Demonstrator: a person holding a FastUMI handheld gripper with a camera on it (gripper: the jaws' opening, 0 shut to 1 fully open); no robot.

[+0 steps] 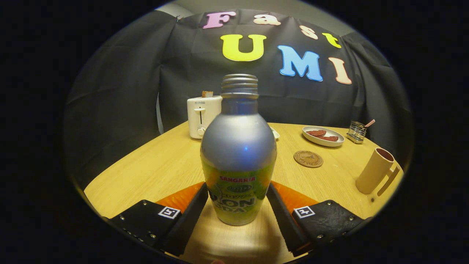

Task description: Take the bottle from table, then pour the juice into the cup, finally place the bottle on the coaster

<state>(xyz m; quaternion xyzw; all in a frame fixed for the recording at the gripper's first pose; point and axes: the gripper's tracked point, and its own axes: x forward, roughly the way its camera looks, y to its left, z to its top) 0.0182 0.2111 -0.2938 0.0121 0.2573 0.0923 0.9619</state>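
The gripper (238, 200) has both fingers pressed against the lower sides of the upright, uncapped soda bottle (238, 154), clasping it near the table's (154, 168) near edge. Beyond it to the right lies the round coaster (308, 159). The tan cup (374, 170) stands by the right edge, a white toaster (202, 116) at the far edge.

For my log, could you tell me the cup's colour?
Beige, best seen in the gripper view: the tall beige handled cup.

I see a metal-looking bottle (238, 154) with a matt silver shoulder, a threaded neck and a glossy printed label. The table (154, 165) is pale wood grain, smooth. The cup (374, 170) near its right edge looks matt plastic.
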